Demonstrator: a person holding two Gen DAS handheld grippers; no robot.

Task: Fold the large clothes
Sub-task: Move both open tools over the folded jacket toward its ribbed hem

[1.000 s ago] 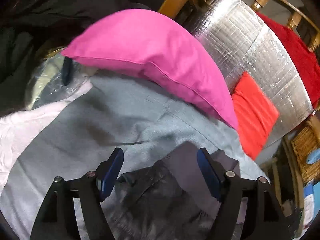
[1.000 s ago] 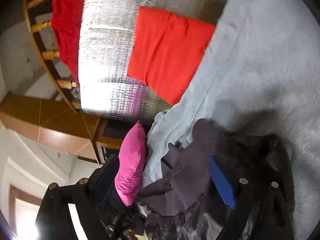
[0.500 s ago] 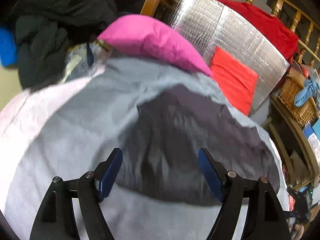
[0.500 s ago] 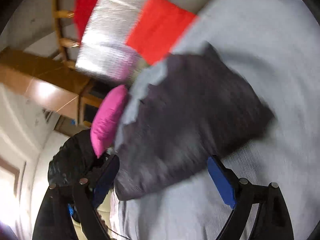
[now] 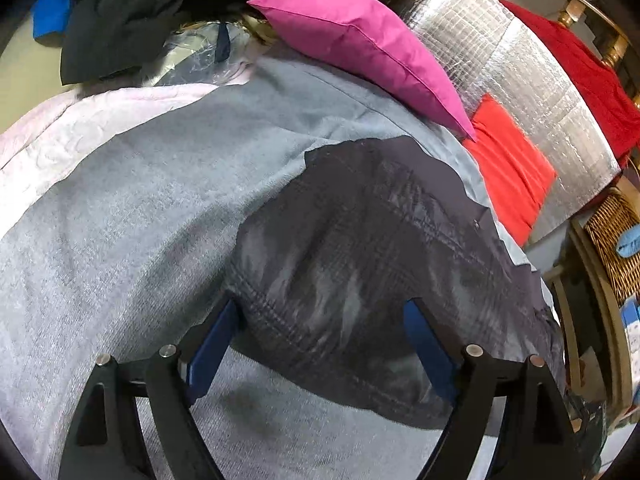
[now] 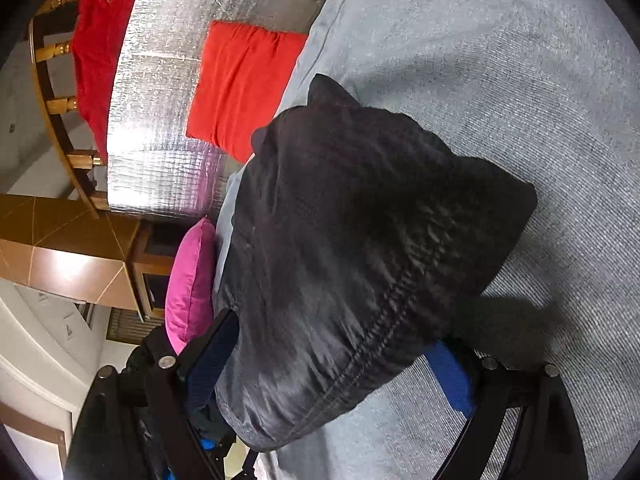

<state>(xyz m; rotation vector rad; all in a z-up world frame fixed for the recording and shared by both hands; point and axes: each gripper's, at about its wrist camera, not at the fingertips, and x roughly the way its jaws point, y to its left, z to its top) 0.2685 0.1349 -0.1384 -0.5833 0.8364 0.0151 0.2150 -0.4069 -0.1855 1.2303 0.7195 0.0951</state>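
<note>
A dark, shiny jacket (image 5: 372, 248) lies folded into a compact block on a grey blanket (image 5: 152, 208). In the left wrist view its stitched near hem sits between my left gripper's (image 5: 320, 336) blue pads, which stand wide apart and open. In the right wrist view the same jacket (image 6: 360, 248) lies on the blanket (image 6: 500, 80), its hem between my right gripper's (image 6: 332, 372) blue pads, also wide apart and open. Neither gripper clamps the fabric.
A pink pillow (image 5: 360, 44) and a red cushion (image 5: 508, 160) lean against a silver foil panel (image 5: 520, 68) at the back. Dark clothes (image 5: 120, 12) are piled at the far left. A wicker basket (image 5: 612, 236) and wooden rail stand at the right.
The jacket went from a crumpled heap to a flat folded block on the blanket. Both grippers drew back toward its near hem and stayed open.
</note>
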